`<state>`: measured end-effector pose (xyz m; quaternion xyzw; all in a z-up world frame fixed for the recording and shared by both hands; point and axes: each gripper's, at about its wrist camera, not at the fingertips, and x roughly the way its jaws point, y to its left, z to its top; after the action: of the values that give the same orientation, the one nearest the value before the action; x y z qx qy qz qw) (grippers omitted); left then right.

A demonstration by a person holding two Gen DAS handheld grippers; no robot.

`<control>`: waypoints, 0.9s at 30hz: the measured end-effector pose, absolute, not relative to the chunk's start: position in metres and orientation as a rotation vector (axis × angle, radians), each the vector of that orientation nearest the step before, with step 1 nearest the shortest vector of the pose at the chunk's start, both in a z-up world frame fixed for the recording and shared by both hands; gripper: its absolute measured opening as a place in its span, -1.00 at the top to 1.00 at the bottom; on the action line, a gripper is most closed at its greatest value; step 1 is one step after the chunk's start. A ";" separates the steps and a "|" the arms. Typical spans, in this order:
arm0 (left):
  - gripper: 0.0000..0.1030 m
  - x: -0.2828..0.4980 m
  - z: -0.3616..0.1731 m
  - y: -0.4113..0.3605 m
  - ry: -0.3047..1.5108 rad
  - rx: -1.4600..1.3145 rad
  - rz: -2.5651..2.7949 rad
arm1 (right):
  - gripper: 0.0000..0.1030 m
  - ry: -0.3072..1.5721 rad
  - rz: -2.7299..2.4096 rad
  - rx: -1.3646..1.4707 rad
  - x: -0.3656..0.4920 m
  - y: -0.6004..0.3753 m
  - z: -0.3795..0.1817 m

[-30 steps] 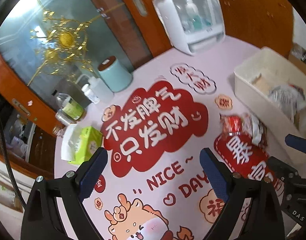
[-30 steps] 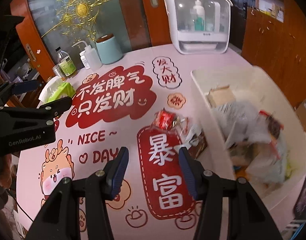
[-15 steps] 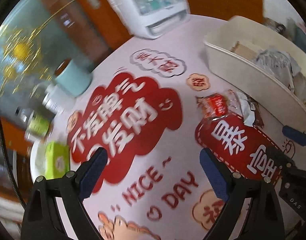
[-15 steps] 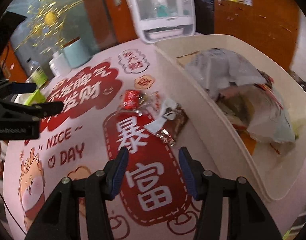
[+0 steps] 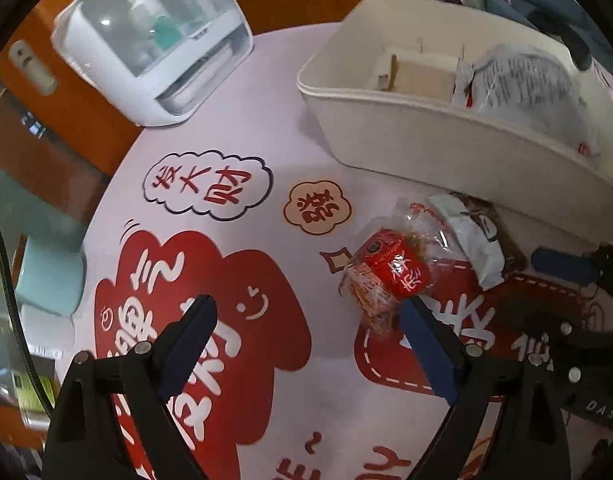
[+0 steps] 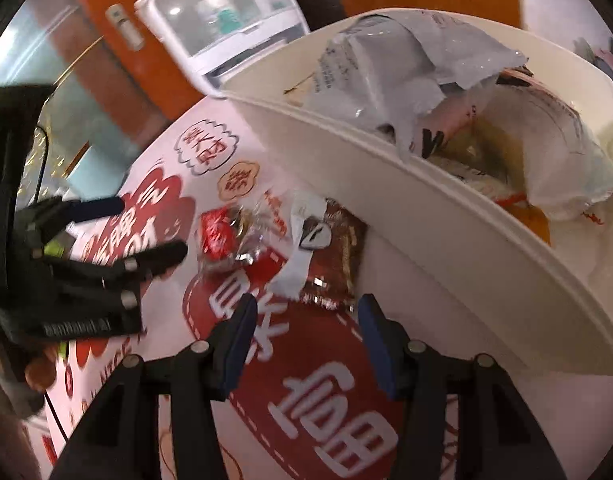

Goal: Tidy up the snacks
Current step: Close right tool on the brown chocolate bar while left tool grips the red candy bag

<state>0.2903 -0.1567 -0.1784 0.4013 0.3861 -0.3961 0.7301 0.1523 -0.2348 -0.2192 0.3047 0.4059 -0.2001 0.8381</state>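
Cream plastic bin [image 5: 446,148] sits at the upper right of the left wrist view, already holding a paper-wrapped packet and a cardboard piece. Just outside its near wall, on the printed pink tablecloth [image 5: 266,92], lie two loose snacks: a red-label clear packet [image 5: 386,276] and a brown packet with a white flap [image 5: 472,240], touching each other. Left gripper [image 5: 306,332] has jaws wide and empty — its right finger tip is at the near edge of the red packet. To grab well, I'd slide across so the packet sits between both pads, not under one.

Right wrist view: right gripper [image 6: 306,324] is at a narrower gap, nothing in it, aimed at the brown packet [image 6: 334,256], which lies flat against the bin [image 6: 466,248] wall. Gap looks a bit tight for the packet's width — better to open more or pinch the near foil edge. Crinkly film may slip, so close firmly. Left gripper [image 6: 146,232] comes in close from the left by the red packet [image 6: 222,236], so keep the two tools apart.
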 end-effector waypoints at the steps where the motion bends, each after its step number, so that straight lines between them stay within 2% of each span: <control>1: -0.80 0.290 -0.180 -0.158 0.860 0.883 -0.897 | -0.04 0.858 -0.430 0.654 0.155 -0.236 -0.220; 4: -0.69 0.285 -0.183 -0.163 0.839 0.922 -0.953 | -0.04 0.852 -0.472 0.694 0.160 -0.241 -0.221; 11: -0.69 0.277 -0.183 -0.167 0.802 1.054 -1.066 | -0.05 0.860 -0.573 0.751 0.178 -0.254 -0.223; 15: -0.69 0.273 -0.189 -0.172 0.796 1.116 -1.091 | -0.05 0.918 -0.632 0.640 0.193 -0.248 -0.224; 16: -0.69 0.273 -0.191 -0.174 0.798 1.125 -1.092 | -0.02 0.933 -0.631 0.607 0.195 -0.245 -0.224; 17: -0.69 0.273 -0.193 -0.175 0.804 1.129 -1.095 | 0.14 0.947 -0.631 0.567 0.195 -0.242 -0.224; 19: -0.69 0.276 -0.195 -0.178 0.817 1.124 -1.102 | 0.26 0.954 -0.615 0.536 0.188 -0.240 -0.224; 27: -0.69 0.288 -0.210 -0.195 0.884 1.072 -1.100 | 0.30 0.983 -0.473 0.494 0.143 -0.235 -0.222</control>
<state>0.2883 -0.1945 -0.2101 0.4684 0.3866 -0.4808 0.6324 0.1427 -0.2351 -0.2222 0.2325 0.4628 -0.2225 0.8260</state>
